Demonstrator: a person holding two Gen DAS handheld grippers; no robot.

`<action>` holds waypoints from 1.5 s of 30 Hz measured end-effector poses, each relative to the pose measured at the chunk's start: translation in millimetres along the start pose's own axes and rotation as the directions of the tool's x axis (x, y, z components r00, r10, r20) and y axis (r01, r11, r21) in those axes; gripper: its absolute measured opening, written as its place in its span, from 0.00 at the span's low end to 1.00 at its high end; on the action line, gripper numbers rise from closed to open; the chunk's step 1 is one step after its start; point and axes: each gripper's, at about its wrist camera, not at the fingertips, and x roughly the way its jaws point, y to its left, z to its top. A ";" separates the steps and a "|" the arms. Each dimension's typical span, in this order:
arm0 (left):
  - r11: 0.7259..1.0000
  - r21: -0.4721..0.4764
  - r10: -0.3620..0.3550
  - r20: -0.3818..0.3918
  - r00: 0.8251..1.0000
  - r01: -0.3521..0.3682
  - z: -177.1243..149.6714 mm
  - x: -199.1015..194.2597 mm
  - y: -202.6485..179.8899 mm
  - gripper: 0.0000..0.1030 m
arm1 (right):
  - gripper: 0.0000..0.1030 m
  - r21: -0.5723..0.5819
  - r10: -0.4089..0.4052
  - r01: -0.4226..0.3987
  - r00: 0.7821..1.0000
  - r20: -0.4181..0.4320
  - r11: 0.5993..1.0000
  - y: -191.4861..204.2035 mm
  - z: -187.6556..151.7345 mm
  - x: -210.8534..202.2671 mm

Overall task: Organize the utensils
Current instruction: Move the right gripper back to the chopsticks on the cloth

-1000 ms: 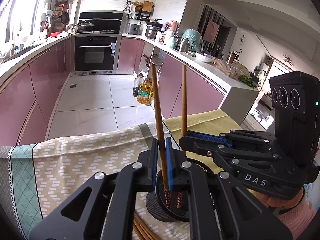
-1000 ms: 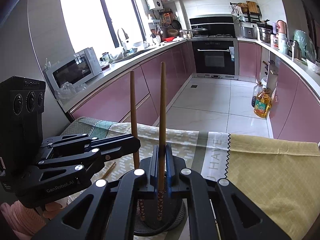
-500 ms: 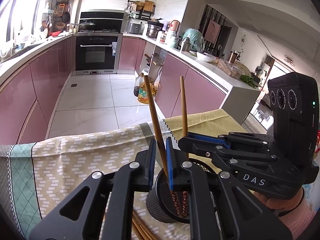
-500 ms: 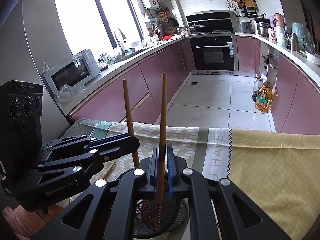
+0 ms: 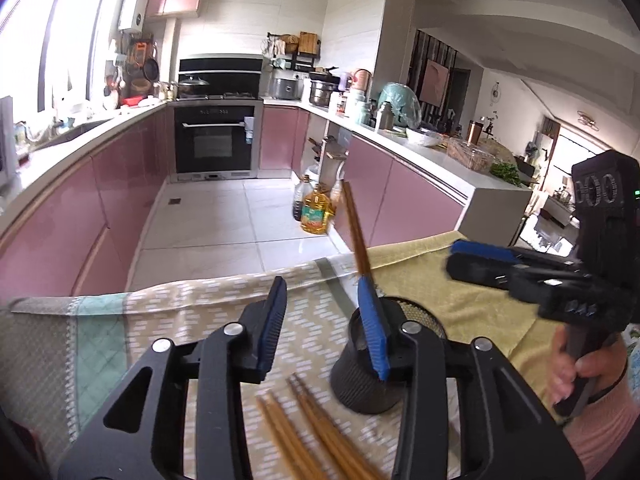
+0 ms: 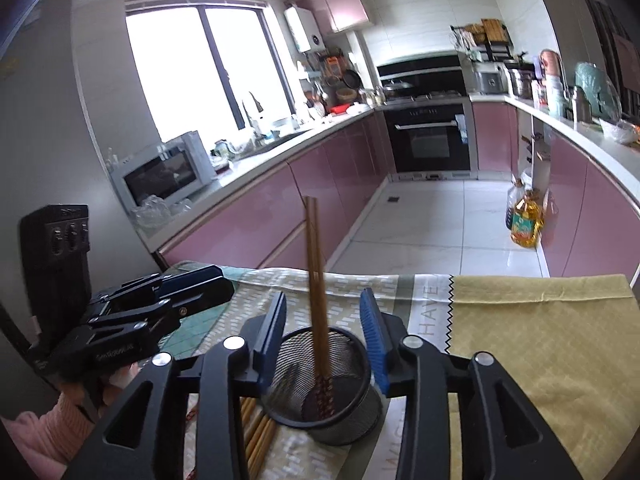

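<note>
While parting above the mesh cup [image 6: 340,420], grips nothing with the right gripper [image 6: 323,300]: jaws opening, at a middling gap, one blue pad to either side of the cup's rim. Between those pads, yet touching neither, a pair of brown chopsticks [image 6: 316,300], standing in the cup with the patterned ends down at its bottom and the plain ends up, side by side and close to upright.

Much the same for the left gripper [image 5: 322,292], just left of the cup: jaws opening, middling gap, only the patterned tablecloth [image 5: 180,320] showing between the pads. In the left wrist view, the right-hand pad in front of the cup's near rim, with the pair rising at a lean behind that pad; contact with it impossible to tell through the blur.

Just left of the cup, flat on the tablecloth, a loose bunch of further chopsticks [image 5: 304,428], roughly parallel; exact count unclear.

Right of the cup, a yellow cloth [image 6: 540,340], its zigzag edge meeting a grey lettered band. Farther right of the cup, a hand [image 5: 576,372] in a pink sleeve, wrapped around the right gripper's handle.

Beyond the cup, past the table's far edge, pale floor tiles, an oil bottle [image 5: 316,216] and a black oven [image 5: 216,144].
</note>
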 end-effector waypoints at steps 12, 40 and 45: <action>0.988 0.039 0.157 -0.181 0.971 -0.152 -83.8 -28.3 40.7 0.39 | 0.39 -0.071 0.070 -0.081 0.988 -0.139 0.994 39.0 -70.0 -9.3; 0.983 -0.006 0.171 -0.349 0.921 -0.185 -153.8 -17.7 38.2 0.22 | 0.27 -0.053 -0.024 0.004 0.930 -0.367 0.999 60.5 -141.5 58.0; 0.982 -0.026 0.167 -0.348 0.922 -0.187 -157.2 -23.6 37.3 0.19 | 0.27 -0.052 -0.037 0.019 0.928 -0.369 0.998 57.7 -140.7 56.9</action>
